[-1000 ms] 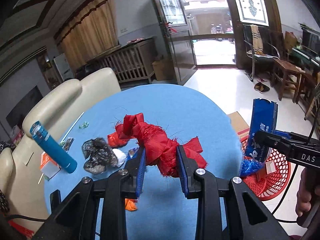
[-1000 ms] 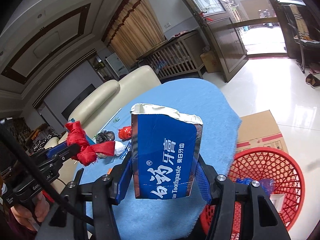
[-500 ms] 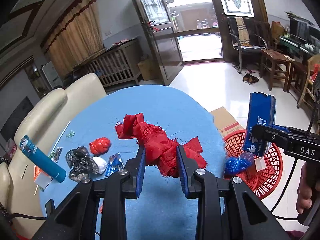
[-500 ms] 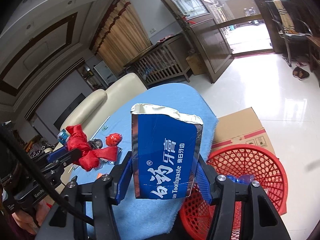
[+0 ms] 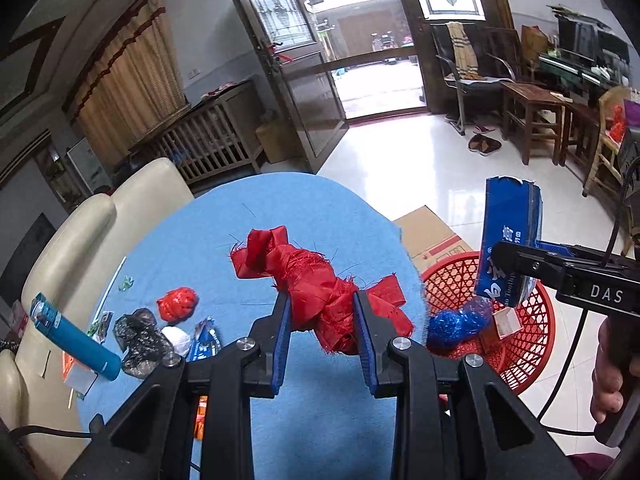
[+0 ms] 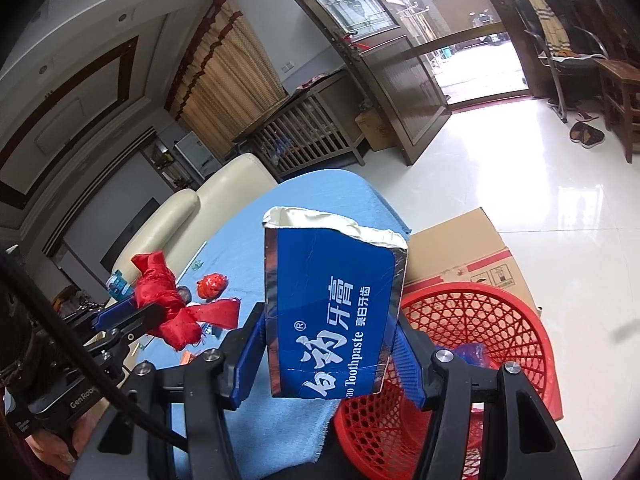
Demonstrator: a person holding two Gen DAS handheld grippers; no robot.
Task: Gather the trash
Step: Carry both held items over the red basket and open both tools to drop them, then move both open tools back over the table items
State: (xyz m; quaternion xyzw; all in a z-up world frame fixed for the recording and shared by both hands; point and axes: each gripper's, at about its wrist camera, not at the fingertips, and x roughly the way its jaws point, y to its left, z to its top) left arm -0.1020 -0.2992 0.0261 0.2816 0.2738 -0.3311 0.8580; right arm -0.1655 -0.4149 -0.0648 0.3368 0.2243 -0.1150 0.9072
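Left wrist view: both tools (image 5: 322,334) (image 6: 330,350) now nearer basket (image 5: 532,344); left clamps red cloth (image 5: 320,292), right clamps toothpaste box (image 6: 334,312); drop next, prob.

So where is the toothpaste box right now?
The toothpaste box is clamped in the right gripper, held above the red basket just off the blue table's edge.

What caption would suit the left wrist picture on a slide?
Left gripper clamps a red cloth bundle above the blue table; right gripper holds a toothpaste box over the red basket.
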